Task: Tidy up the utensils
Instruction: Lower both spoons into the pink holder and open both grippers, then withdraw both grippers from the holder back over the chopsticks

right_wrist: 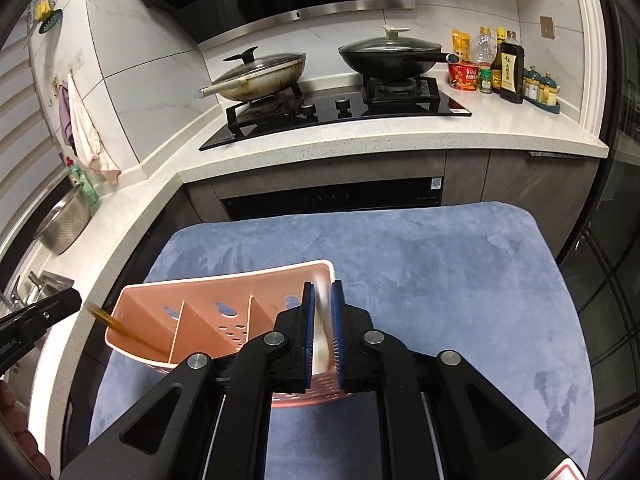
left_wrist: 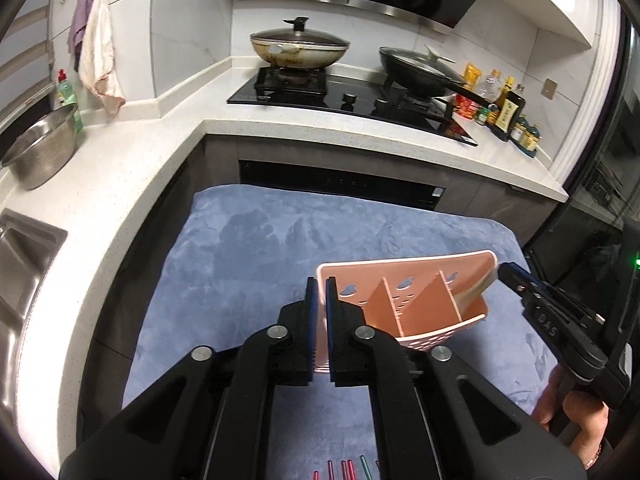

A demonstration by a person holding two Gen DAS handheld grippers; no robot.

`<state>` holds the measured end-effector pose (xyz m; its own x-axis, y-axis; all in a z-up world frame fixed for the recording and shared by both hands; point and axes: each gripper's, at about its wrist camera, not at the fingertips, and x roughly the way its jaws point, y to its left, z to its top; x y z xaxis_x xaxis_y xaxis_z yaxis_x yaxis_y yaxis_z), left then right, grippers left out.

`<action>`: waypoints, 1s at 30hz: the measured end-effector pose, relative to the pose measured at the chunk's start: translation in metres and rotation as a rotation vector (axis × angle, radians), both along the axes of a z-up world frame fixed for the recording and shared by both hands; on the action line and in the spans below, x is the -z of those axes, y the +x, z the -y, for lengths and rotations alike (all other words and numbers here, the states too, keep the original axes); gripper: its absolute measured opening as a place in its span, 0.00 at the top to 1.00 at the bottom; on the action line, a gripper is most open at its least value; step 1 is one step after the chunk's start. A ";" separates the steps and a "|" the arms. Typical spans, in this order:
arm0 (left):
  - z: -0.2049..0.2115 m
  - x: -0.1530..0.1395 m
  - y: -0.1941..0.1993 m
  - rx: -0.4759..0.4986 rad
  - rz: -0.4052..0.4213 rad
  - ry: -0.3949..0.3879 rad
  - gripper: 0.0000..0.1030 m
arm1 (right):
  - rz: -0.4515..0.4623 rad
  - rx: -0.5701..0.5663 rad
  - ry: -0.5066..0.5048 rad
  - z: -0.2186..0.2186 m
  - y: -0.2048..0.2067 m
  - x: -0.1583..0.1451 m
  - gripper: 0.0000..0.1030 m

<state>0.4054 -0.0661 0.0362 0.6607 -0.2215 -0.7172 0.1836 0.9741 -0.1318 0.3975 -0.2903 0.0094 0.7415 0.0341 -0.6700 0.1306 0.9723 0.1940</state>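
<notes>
A pink utensil holder [left_wrist: 416, 300] with three compartments and drain holes stands on a blue cloth [left_wrist: 260, 256]. My left gripper [left_wrist: 320, 284] is shut on the holder's left wall. My right gripper [right_wrist: 322, 292] is shut on a pale, blurred utensil, a spoon by its look [right_wrist: 321, 332], over the holder's right compartment [right_wrist: 280, 308]; it shows in the left wrist view [left_wrist: 478, 289] too. A brown stick [right_wrist: 120, 326] leans in the holder's left compartment. Several red and green chopstick ends [left_wrist: 348, 470] lie at the cloth's near edge.
A white counter [left_wrist: 120, 184] wraps around the left and back. It carries a steel colander [left_wrist: 38, 152], a sink [left_wrist: 20, 264], a hob with two lidded pans [left_wrist: 298, 46] [left_wrist: 420, 70] and sauce bottles [left_wrist: 506, 110]. An oven front [right_wrist: 332, 200] lies behind the cloth.
</notes>
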 end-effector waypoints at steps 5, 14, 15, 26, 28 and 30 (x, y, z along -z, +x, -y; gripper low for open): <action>-0.007 -0.005 -0.004 -0.017 0.012 0.000 0.84 | 0.010 0.008 0.001 0.002 -0.007 -0.005 0.90; -0.020 -0.022 -0.039 -0.022 0.056 0.000 0.75 | 0.036 -0.008 -0.008 0.000 -0.050 -0.024 0.90; -0.023 -0.023 -0.047 -0.023 0.058 -0.006 0.74 | 0.035 -0.012 -0.005 -0.002 -0.059 -0.025 0.89; -0.046 -0.004 -0.141 -0.018 0.053 0.020 0.65 | -0.018 -0.055 0.025 -0.023 -0.167 -0.012 0.87; -0.050 0.005 -0.161 -0.017 0.049 0.033 0.65 | -0.039 -0.053 0.027 -0.026 -0.188 -0.003 0.87; -0.054 0.014 -0.178 -0.013 0.037 0.041 0.65 | -0.064 -0.057 0.034 -0.031 -0.210 0.008 0.86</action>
